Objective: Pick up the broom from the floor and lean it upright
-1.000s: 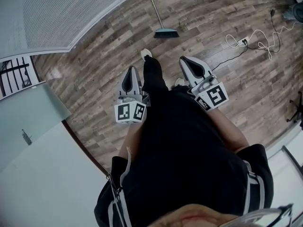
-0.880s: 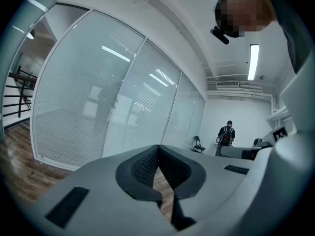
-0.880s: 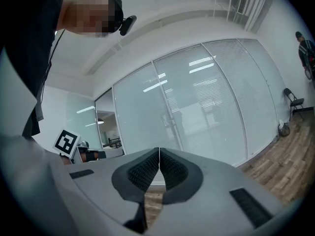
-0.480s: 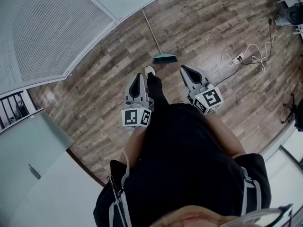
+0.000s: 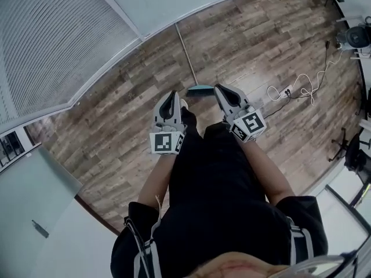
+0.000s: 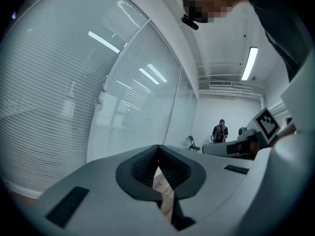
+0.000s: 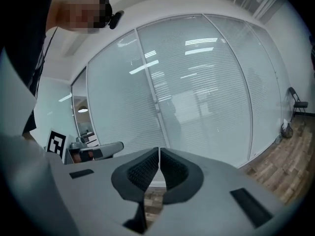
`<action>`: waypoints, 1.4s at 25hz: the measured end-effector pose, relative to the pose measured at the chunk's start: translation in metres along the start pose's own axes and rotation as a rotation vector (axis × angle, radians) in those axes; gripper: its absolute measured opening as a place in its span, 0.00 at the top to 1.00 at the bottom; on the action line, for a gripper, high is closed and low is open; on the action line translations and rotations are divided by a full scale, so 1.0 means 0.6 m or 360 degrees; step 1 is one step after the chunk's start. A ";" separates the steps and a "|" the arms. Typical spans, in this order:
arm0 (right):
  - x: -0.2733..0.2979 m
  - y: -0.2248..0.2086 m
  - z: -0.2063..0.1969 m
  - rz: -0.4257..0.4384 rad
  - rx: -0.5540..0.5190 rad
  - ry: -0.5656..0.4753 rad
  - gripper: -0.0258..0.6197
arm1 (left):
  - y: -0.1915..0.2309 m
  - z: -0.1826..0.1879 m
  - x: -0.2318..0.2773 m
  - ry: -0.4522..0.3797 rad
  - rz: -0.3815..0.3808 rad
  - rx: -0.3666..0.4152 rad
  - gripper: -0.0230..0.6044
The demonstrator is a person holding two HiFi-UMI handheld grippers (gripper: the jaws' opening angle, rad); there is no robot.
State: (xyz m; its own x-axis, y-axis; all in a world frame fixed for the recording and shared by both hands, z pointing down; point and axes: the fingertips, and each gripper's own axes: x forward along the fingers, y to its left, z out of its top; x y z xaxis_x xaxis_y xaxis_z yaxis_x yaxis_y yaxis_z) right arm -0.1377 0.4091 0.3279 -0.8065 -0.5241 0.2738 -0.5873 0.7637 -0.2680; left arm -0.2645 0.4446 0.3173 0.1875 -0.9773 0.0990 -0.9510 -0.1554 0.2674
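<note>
Left hand-held gripper (image 5: 170,97): closed, dark ribbed pads meeting at the tip, nothing between. Right hand-held gripper (image 5: 222,90): likewise closed and empty. Both held out ahead of the body, side by side, aimed at the wall rather than the floor.

Long-handled broom with a teal brush head (image 5: 200,89): apparently flat on the brown wood-plank floor (image 5: 261,33), untouched. Brush head at the near end, seen from the head view just past the two tips and between them. Thin pale handle (image 5: 185,54) running straight away toward the foot of the glass partition with white blinds (image 5: 58,51). Long axis roughly in line with the way both grippers point, not across them.

Right tip closer to the brush head; left tip a little further off, on the handle's left side. Broom absent from both gripper views: only glass, blinds and ceiling there.

Judged as approach, no grasp begun. Next move likely to call for opened jaws, a reach down and forward, and a grip across the handle beyond the head.

Further out: loose white cable with a power strip (image 5: 287,90) on the floor to the right, well apart from the broom.
</note>
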 end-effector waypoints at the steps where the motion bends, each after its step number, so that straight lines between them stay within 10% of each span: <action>1: 0.020 -0.014 -0.015 -0.0010 -0.0006 0.0043 0.93 | 0.017 -0.001 0.010 -0.0020 0.0025 -0.0010 0.93; 14: 0.215 -0.200 -0.309 -0.0001 0.0070 0.0315 0.93 | 0.131 -0.157 0.048 0.0114 0.0329 -0.0011 0.93; 20: 0.305 -0.298 -0.540 -0.0129 0.0079 0.0455 0.78 | 0.193 -0.296 0.081 0.0114 0.0374 -0.0042 0.93; 35: 0.465 -0.550 -1.164 -0.0345 0.0086 0.0944 0.78 | 0.351 -0.574 0.235 0.0095 0.0414 0.0140 0.93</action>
State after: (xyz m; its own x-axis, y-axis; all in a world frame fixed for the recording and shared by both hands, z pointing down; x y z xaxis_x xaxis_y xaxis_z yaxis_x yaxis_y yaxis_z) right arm -0.1210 0.2743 1.1381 -0.5028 -0.3545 0.7884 -0.7480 0.6355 -0.1912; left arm -0.3539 0.3240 0.7175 -0.0540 -0.9761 0.2106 -0.9862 0.0852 0.1418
